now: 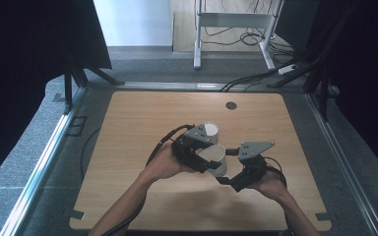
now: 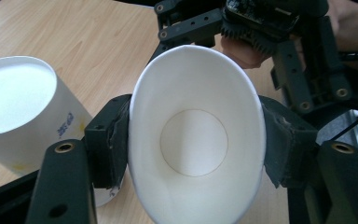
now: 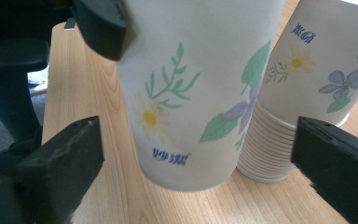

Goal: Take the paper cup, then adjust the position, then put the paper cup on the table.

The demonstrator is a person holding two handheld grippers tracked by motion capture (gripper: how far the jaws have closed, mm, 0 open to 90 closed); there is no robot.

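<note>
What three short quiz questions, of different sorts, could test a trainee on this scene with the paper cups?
1. True or false: the left hand-held gripper squeezes the single paper cup out of round.
2. The right hand-held gripper is: A open, B shut on the cup.
3. Which way up does the stack of cups stand on the table?

Key: 1 true. 2 A; its pads stand clear of the cup. 3 Mouth down, bases up.
</note>
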